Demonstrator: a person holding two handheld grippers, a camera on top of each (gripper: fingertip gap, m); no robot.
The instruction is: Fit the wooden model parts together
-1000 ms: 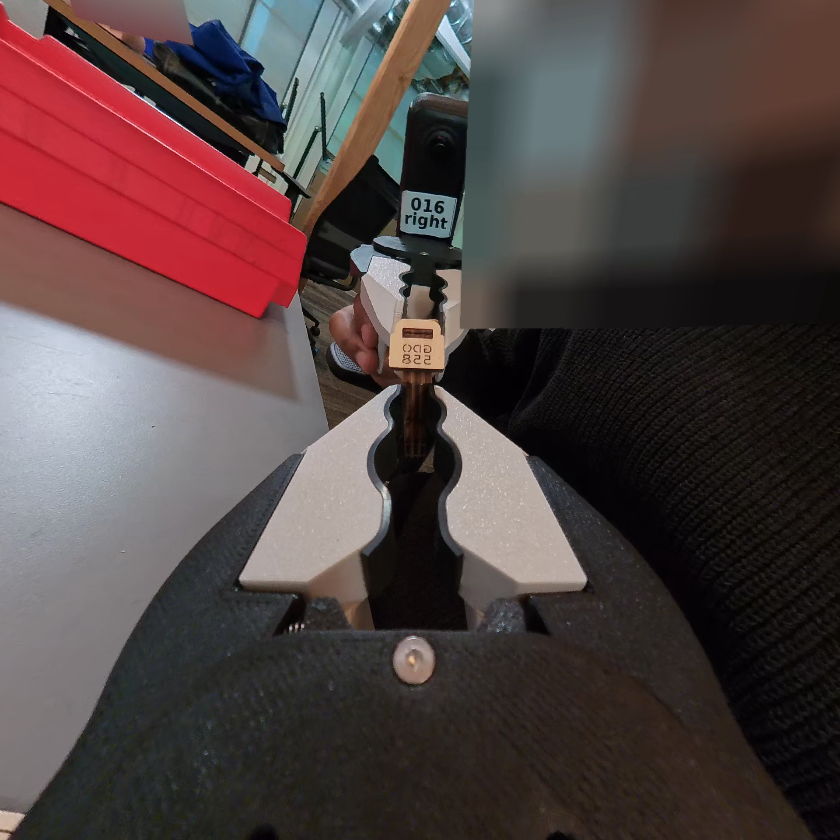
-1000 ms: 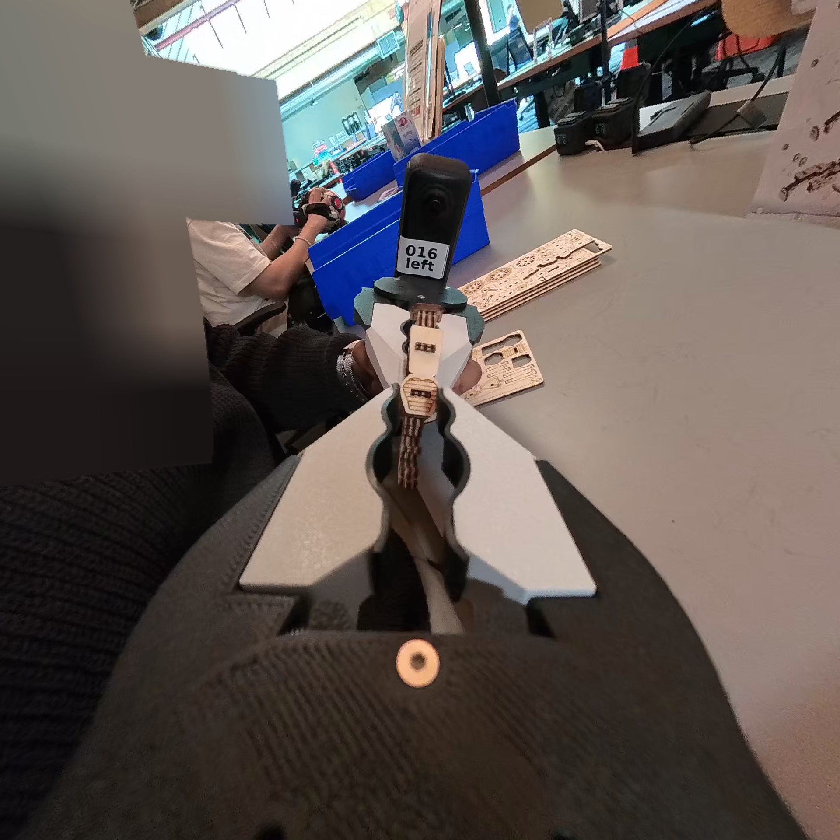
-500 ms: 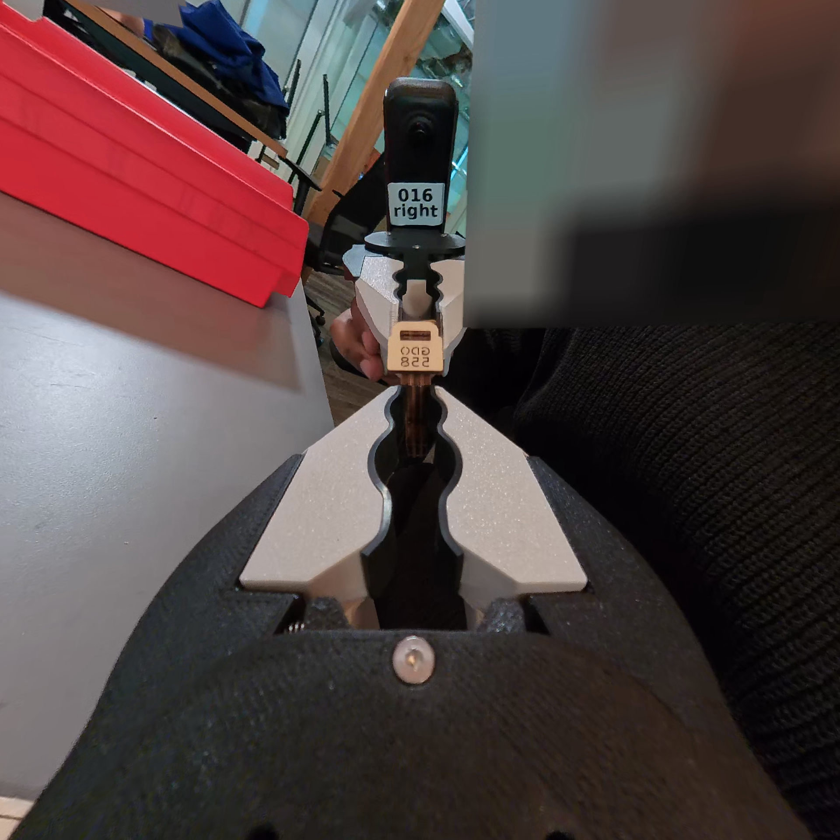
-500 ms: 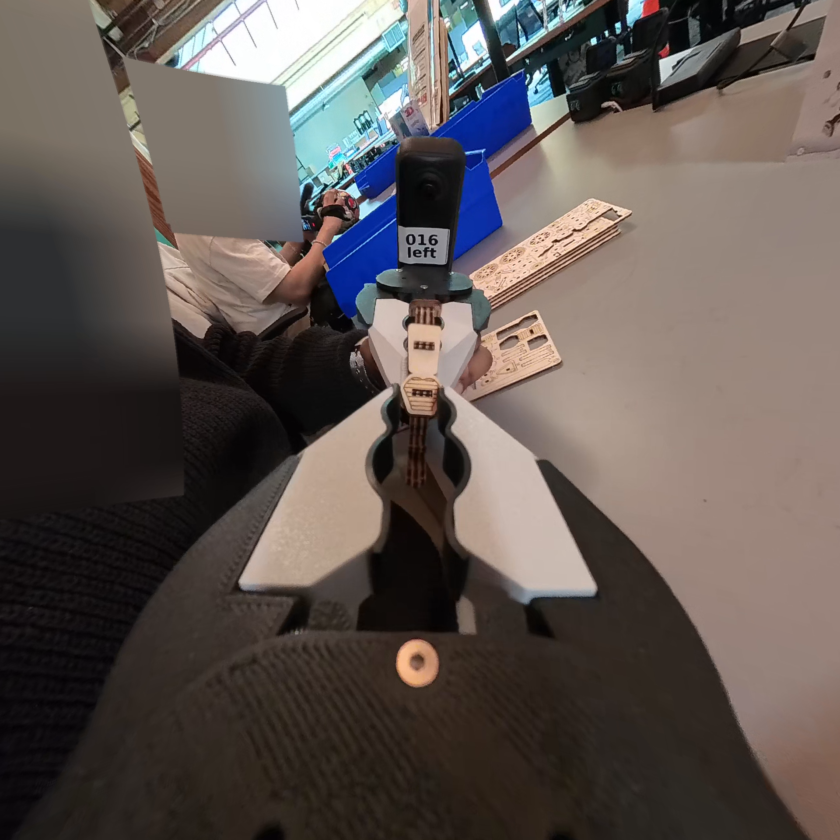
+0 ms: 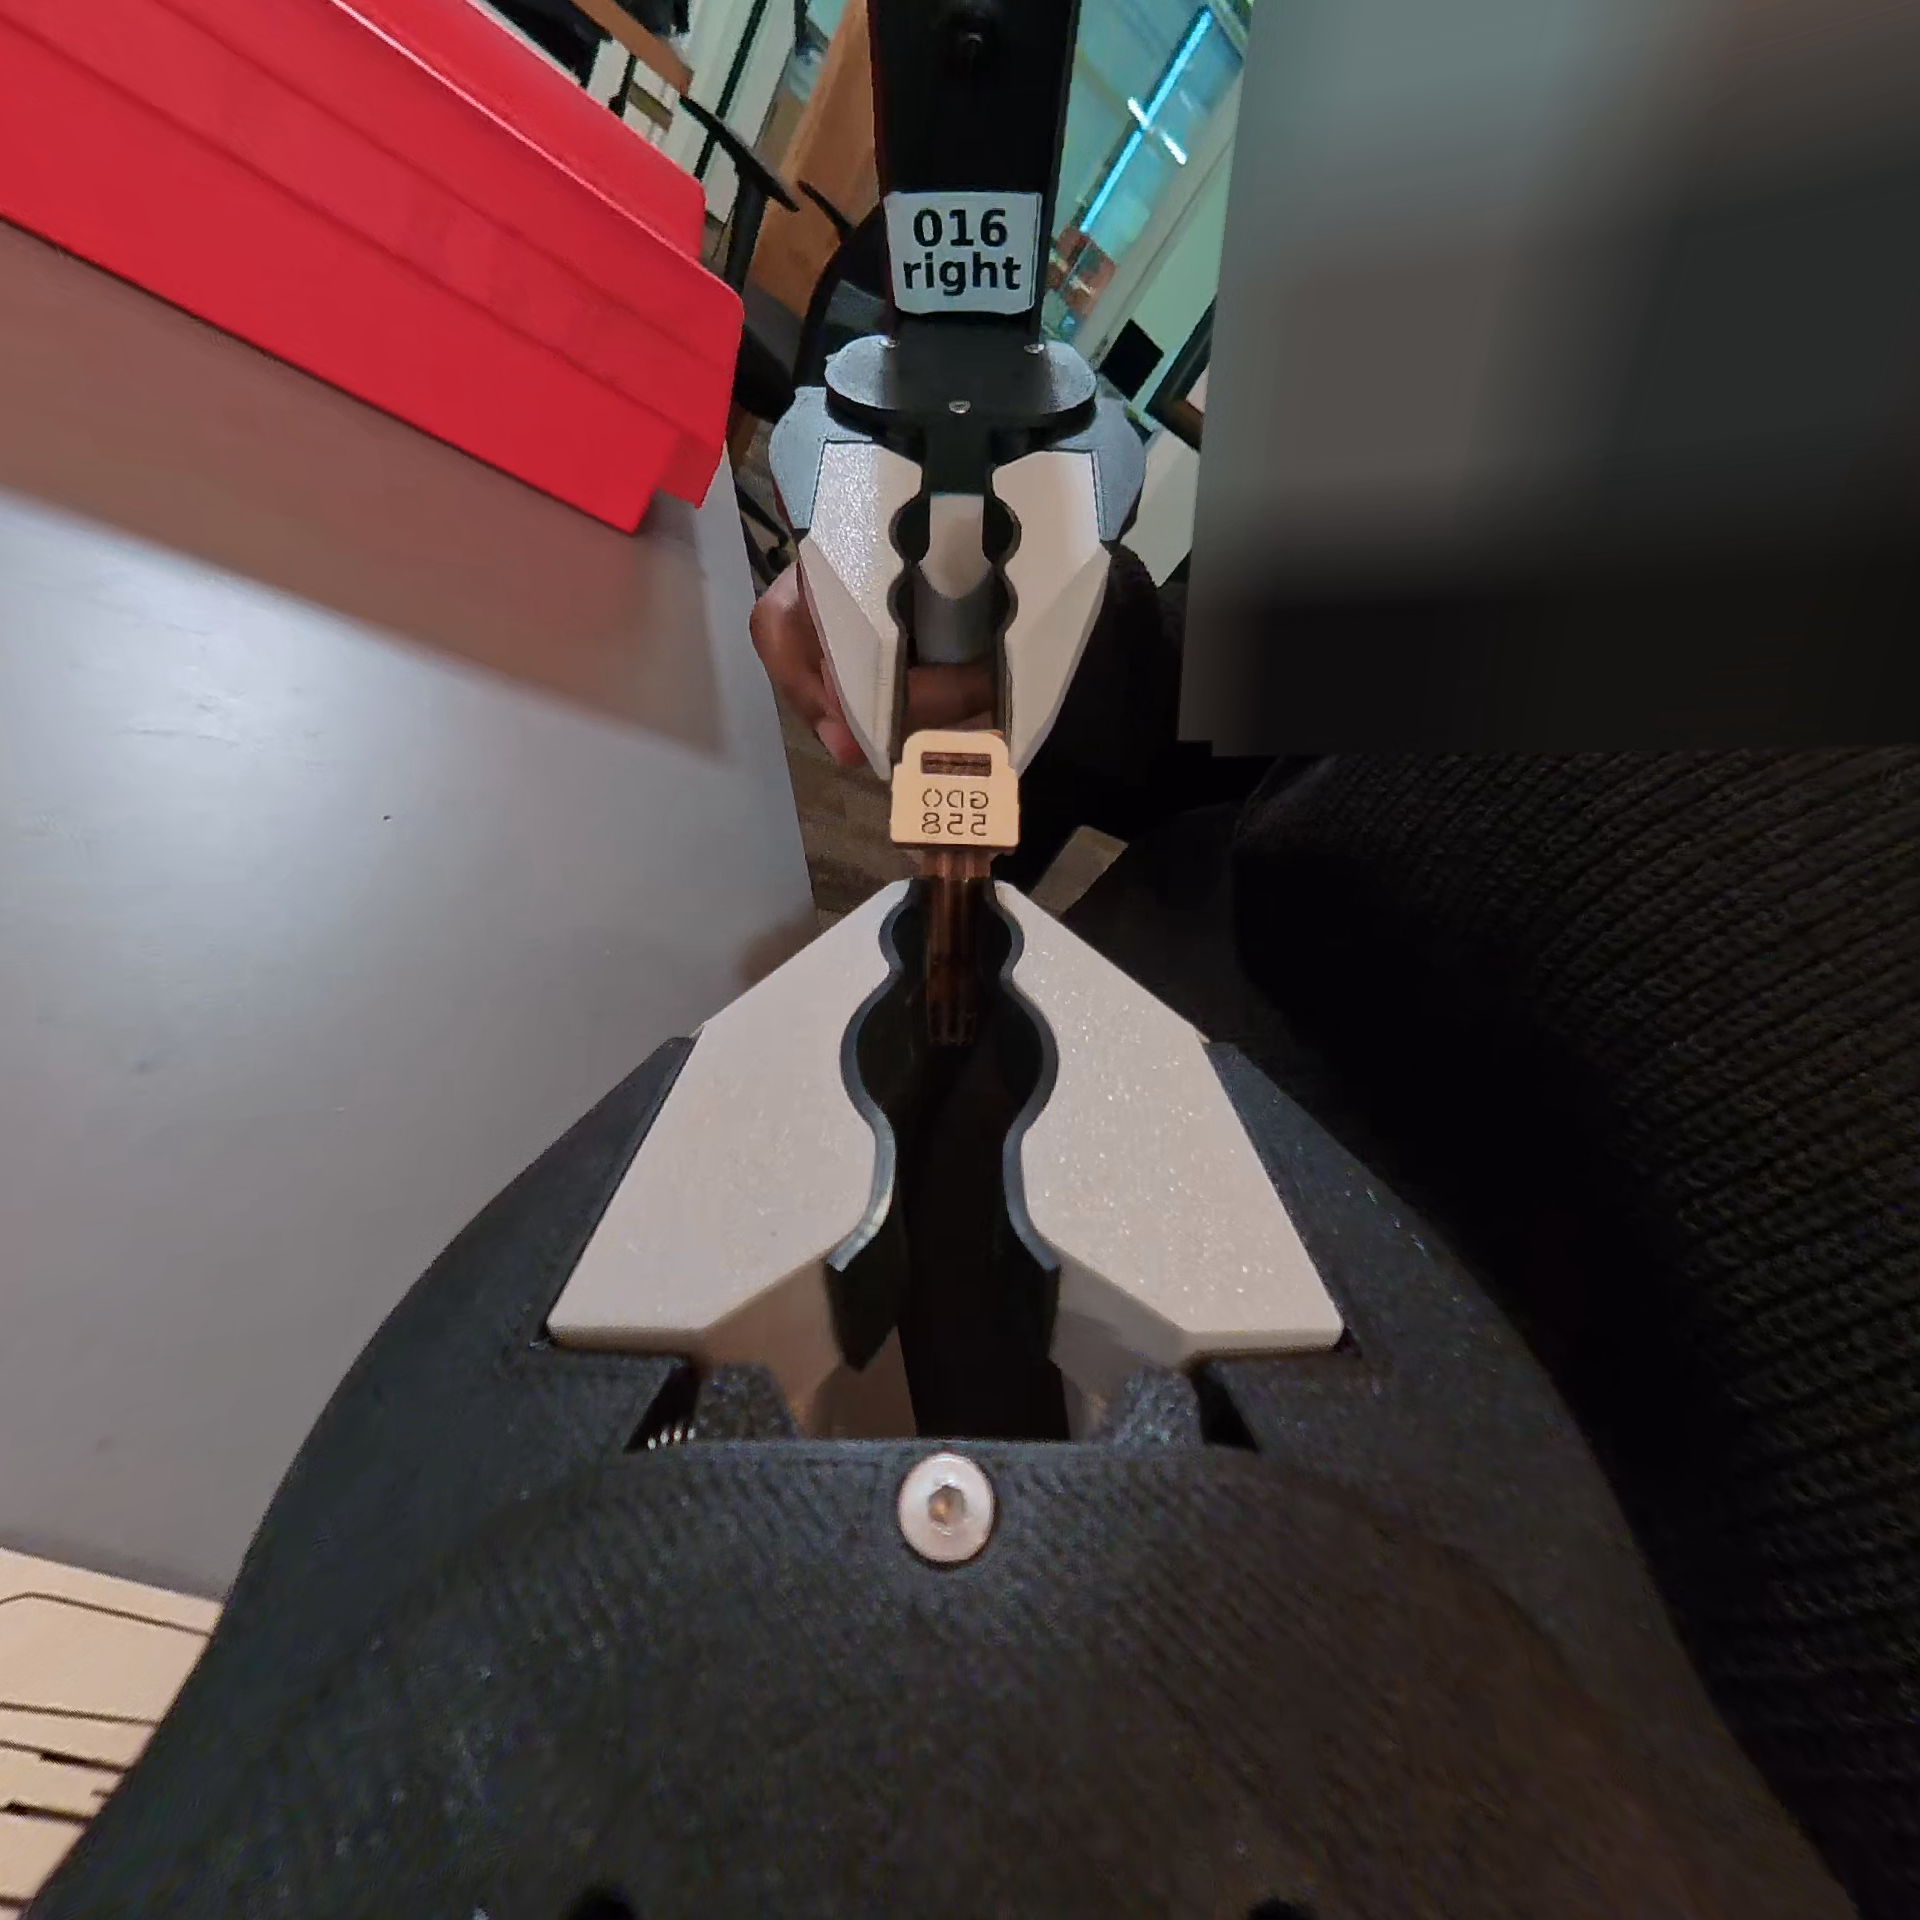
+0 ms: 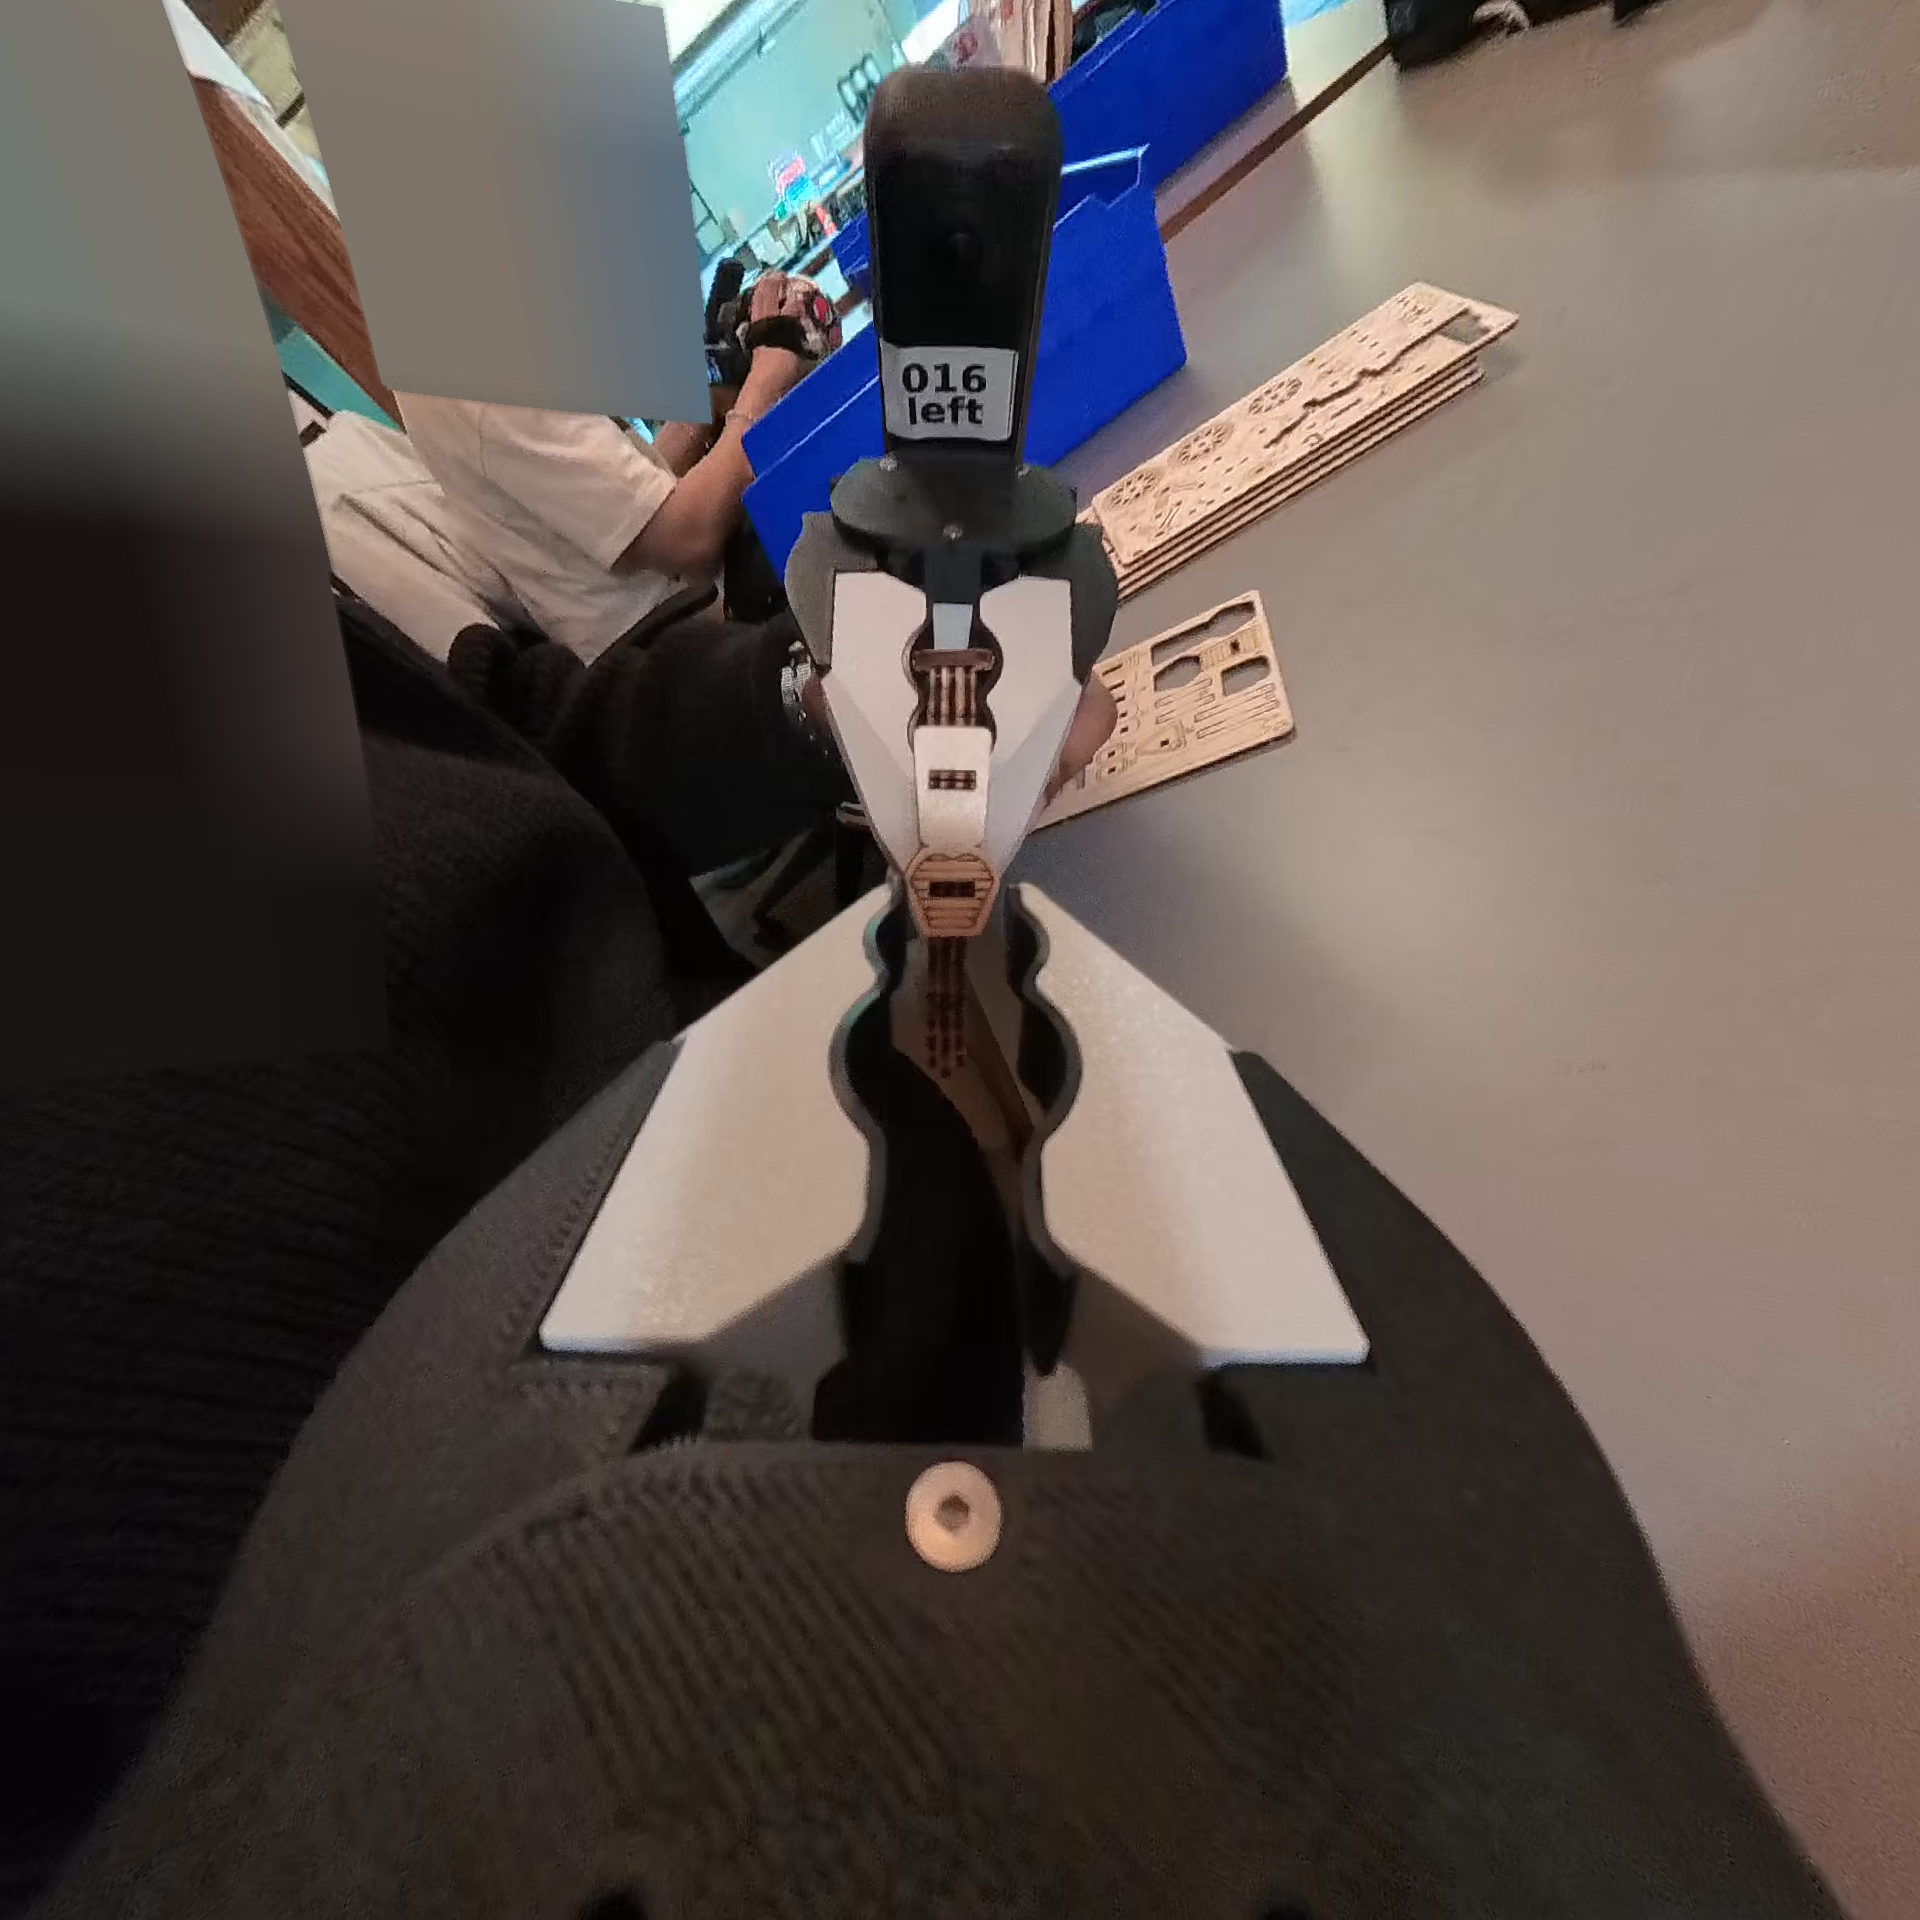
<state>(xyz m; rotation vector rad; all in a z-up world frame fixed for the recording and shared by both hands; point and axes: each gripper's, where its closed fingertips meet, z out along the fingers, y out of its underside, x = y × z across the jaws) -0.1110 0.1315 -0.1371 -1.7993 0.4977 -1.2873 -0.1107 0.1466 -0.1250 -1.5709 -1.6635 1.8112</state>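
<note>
My left gripper (image 5: pixel 952 902) is shut on a layered wooden strip (image 5: pixel 950 971) that carries a small tan plate (image 5: pixel 954 802) at its far end. My right gripper (image 5: pixel 954 743) faces it, tips just behind that plate. In the right wrist view, my right gripper (image 6: pixel 952 906) is shut on another layered wooden strip (image 6: pixel 951 1023), which is tipped with a striped plate (image 6: pixel 951 894). The left gripper (image 6: pixel 951 831) is opposite, with a pale plate (image 6: pixel 951 774) on its strip. The two plates sit end to end; I cannot tell whether they touch.
The grey table (image 5: pixel 312 935) lies to one side, with red bins (image 5: pixel 364 260) on it. In the right wrist view there are a stack of wooden sheets (image 6: pixel 1299 447), a cut-out sheet (image 6: pixel 1195 707) and blue bins (image 6: pixel 1101 301). A seated person (image 6: pixel 520 520) is behind. A black sleeve (image 5: pixel 1558 1143) is close by. The tips of both grippers are at nearly the same place.
The two grippers have moved closer together, so each looms larger in the other's view. Both still grip their wooden parts, and the plates stay end to end.
</note>
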